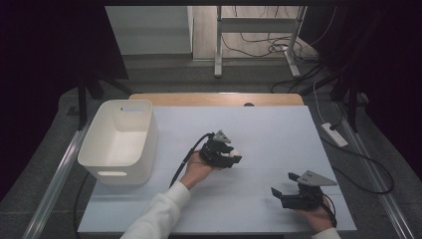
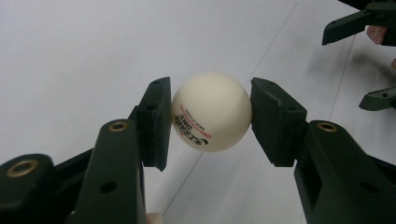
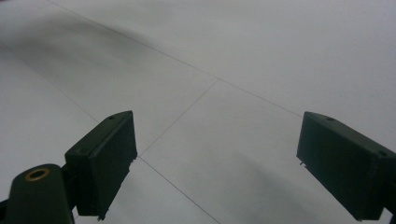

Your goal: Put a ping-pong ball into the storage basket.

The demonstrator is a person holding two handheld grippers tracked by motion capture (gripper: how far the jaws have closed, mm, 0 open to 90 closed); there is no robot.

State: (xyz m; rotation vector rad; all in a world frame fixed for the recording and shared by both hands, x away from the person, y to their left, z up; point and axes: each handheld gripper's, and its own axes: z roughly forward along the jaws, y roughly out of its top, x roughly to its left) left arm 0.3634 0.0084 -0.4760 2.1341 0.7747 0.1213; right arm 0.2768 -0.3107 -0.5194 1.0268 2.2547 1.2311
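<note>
Cream-white and matt, the table-tennis ball (image 2: pixel 211 112) with red and black print low on its side sits pinched between both pads of the left tool (image 1: pixel 230 155), held above the middle of the pale table (image 1: pixel 278 129). Carrying looks to be the step in hand; a likely next move is a steady swing toward the white bin (image 1: pixel 121 141) at nine o'clock, grip kept firm until over its mouth. At about four o'clock the right tool (image 1: pixel 281 192) waits low, released, nothing between its jaws.

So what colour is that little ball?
The ball is cream-white with small red and black print, clearest in the left gripper view.
</note>
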